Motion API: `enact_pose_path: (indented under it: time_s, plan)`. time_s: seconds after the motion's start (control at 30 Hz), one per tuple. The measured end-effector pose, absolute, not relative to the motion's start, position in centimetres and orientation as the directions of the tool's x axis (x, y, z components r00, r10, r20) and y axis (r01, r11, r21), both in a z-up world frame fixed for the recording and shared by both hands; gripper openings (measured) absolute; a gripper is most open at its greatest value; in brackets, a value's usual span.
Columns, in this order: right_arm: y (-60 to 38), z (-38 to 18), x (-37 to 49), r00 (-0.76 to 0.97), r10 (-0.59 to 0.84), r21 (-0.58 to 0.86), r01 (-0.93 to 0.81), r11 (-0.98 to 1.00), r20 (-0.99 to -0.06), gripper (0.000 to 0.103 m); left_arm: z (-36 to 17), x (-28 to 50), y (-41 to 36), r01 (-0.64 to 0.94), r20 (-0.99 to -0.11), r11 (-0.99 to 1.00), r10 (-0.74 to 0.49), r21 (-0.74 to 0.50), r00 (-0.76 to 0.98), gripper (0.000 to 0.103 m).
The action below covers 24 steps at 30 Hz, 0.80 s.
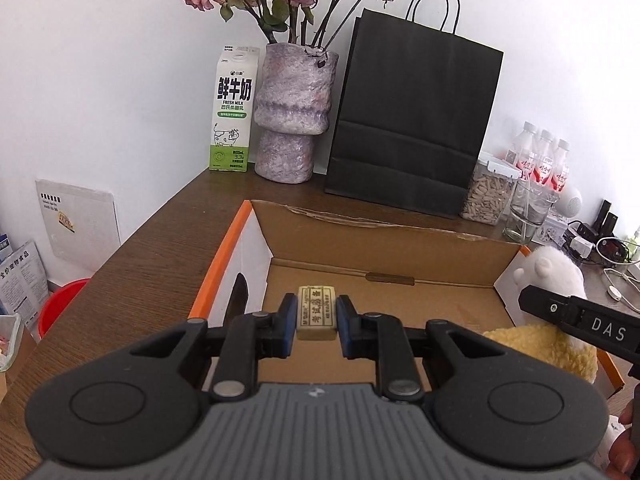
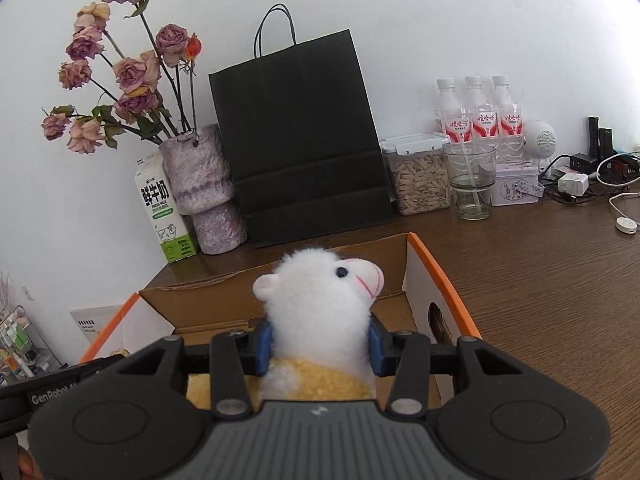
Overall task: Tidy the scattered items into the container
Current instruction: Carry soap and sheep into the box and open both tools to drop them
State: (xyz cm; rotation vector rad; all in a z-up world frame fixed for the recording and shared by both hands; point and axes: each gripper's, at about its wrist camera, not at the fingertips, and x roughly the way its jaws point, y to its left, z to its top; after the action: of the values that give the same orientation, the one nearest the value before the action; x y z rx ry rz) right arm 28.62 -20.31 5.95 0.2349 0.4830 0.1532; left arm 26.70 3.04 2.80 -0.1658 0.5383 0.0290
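Nearest to me, the left gripper (image 1: pixel 316 318) pinches a small cream eraser (image 1: pixel 316 312) by its two long sides, with the printed face up. It hangs over the open cardboard box (image 1: pixel 384 248), above the bare floor of it. I judge the eraser light and rather stiff, a little rubbery, so the pads do not slip; the side grip is good, and it can simply drop without harm.

Beside it, the right gripper (image 2: pixel 320 346) is closed on a plush sheep (image 2: pixel 320 304), with the blue pads pressing into the white neck, just above the yellow body. The toy is upright, its face turned to the right, and it is over the right part of the same box, near the orange rim. The sheep looks soft and light, and it gives under the pads, so the narrow neck is the sensible place to hold it. Nothing here is fragile.

Behind the box, on the wooden table (image 2: pixel 540 280), stand a milk carton (image 1: pixel 232 116), a vase (image 1: pixel 292 116) with dried roses, a black paper bag (image 1: pixel 412 120), a jar of seeds (image 2: pixel 420 180) and a glass (image 2: pixel 472 180), all well apart from the grippers.
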Motion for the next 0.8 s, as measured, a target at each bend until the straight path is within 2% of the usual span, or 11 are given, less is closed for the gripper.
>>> enact_pose_path:
  time_s: [0.1, 0.17, 0.2, 0.23, 0.3, 0.43, 0.8]
  plan:
    - [-20.2, 6.0, 28.6, 0.874, 0.193, 0.249, -0.086, 0.965, -0.446, 0.045, 2.8, 26.6, 3.0, -0.066, -0.514, 0.987, -0.019, -0.147, 0.858, 0.021]
    - [-20.1, 5.9, 28.7, 0.868, 0.186, 0.237, -0.082, 0.968, -0.461, 0.051, 2.8, 26.6, 2.9, -0.061, -0.520, 0.989, -0.019, -0.136, 0.854, 0.025]
    - [-20.1, 5.8, 28.6, 0.864, 0.184, 0.237, -0.077, 0.968, -0.468, 0.060, 2.7, 26.6, 2.7, -0.064, -0.524, 0.990, -0.012, -0.126, 0.852, 0.040]
    - [-20.0, 5.7, 28.6, 0.859, 0.188, 0.242, -0.077, 0.967, -0.476, 0.080, 2.8, 26.5, 2.6, -0.071, -0.527, 0.991, -0.001, -0.116, 0.850, 0.072]
    - [-19.8, 5.7, 28.3, 0.855, 0.188, 0.234, -0.081, 0.969, -0.484, 0.100, 3.0, 26.0, 2.5, -0.077, -0.496, 0.991, 0.013, -0.109, 0.868, 0.103]
    - [-19.0, 6.3, 27.2, 0.875, 0.164, 0.187, -0.086, 0.979, -0.455, 0.102, 3.7, 24.9, 2.0, -0.089, -0.438, 0.991, 0.039, -0.095, 0.898, 0.103]
    - [-19.2, 7.1, 26.3, 0.886, 0.187, 0.204, -0.108, 0.973, -0.423, 0.102, 3.7, 24.8, 2.3, -0.110, -0.438, 0.988, 0.052, -0.110, 0.898, 0.103]
